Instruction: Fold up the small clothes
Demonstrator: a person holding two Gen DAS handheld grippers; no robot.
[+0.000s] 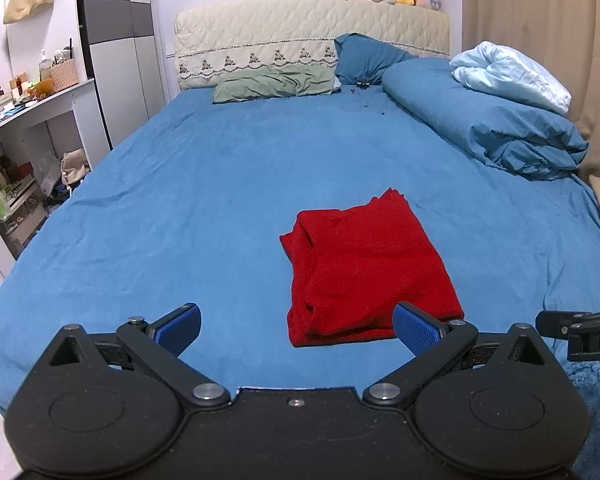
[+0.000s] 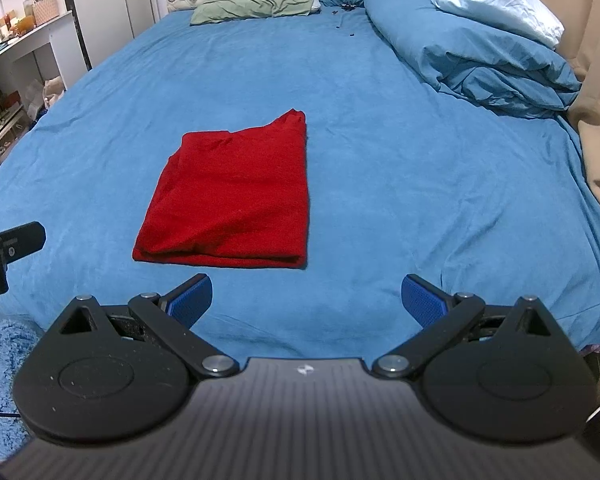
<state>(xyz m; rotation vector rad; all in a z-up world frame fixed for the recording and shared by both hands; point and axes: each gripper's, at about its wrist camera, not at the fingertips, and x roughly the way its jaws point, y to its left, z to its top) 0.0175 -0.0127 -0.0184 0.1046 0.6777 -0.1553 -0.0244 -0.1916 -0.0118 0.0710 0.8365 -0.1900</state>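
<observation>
red garment (image 2: 230,196), blue bedsheet (image 2: 380,160) — green pillow (image 1: 272,84), blue-padded fingers (image 2: 190,300)

Bare blue sheet (image 2: 380,168) surrounds the red garment (image 2: 236,196); a bunched duvet (image 2: 480,60) blocks the far right.

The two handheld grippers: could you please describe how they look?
Both the left gripper and right gripper are matte black, with round pivot housings, silver pins and textured blue fingertip pads. The right one's body is ribbed, with a small white logo.

Folded garment (image 2: 230,196) on the bed (image 2: 380,152)

It lies ahead of both grippers, pillow (image 1: 274,85) behind it at the headboard (image 1: 300,28), bunched duvet (image 2: 472,48) to the right, shelves (image 1: 24,120) left.
</observation>
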